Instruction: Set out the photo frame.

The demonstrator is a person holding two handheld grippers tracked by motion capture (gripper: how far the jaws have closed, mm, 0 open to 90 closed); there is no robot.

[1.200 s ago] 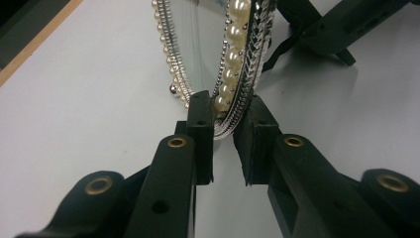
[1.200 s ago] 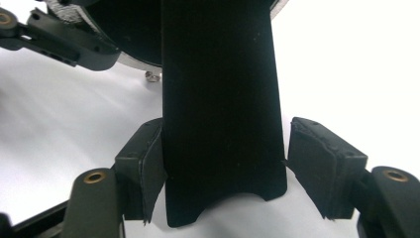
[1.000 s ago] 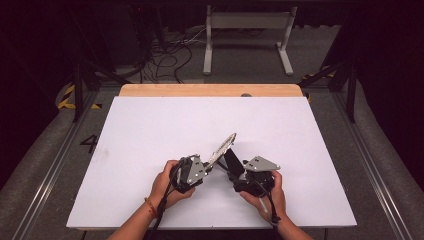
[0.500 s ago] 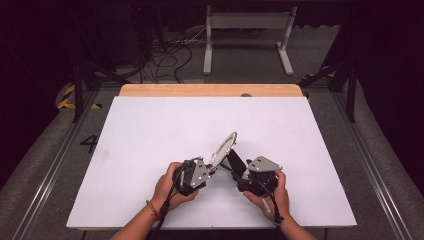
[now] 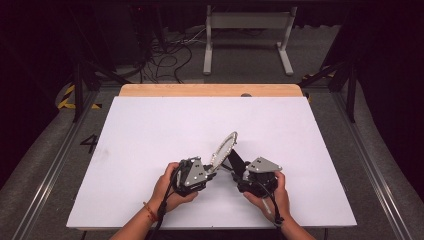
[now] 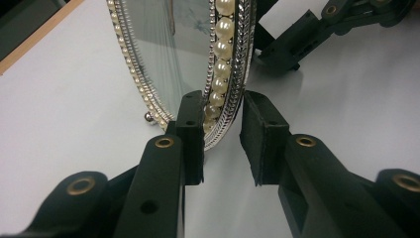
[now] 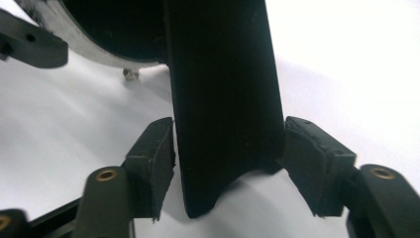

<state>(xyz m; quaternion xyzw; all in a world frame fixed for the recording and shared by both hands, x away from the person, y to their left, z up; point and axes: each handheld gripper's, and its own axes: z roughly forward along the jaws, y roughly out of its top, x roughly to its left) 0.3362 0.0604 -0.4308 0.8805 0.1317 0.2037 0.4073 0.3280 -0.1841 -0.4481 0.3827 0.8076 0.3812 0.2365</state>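
White tabletop (image 5: 150, 135) on wooden board (image 5: 210, 90), dark room, floor cables (image 5: 165, 55) behind.

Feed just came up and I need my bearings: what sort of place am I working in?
Probably a lab or recording studio, not a home. A bare white table stands in a dark room, with loose cables on the grey floor behind it, a metal stand and a hazard-tape mark to the left.

A: Where's the high view looking from?
B: From above the near edge, forward and down over the white table (image 5: 150, 130).
A: And the gripper views?
B: Low, very close, facing opposite sides of the same oval frame (image 6: 218, 74).
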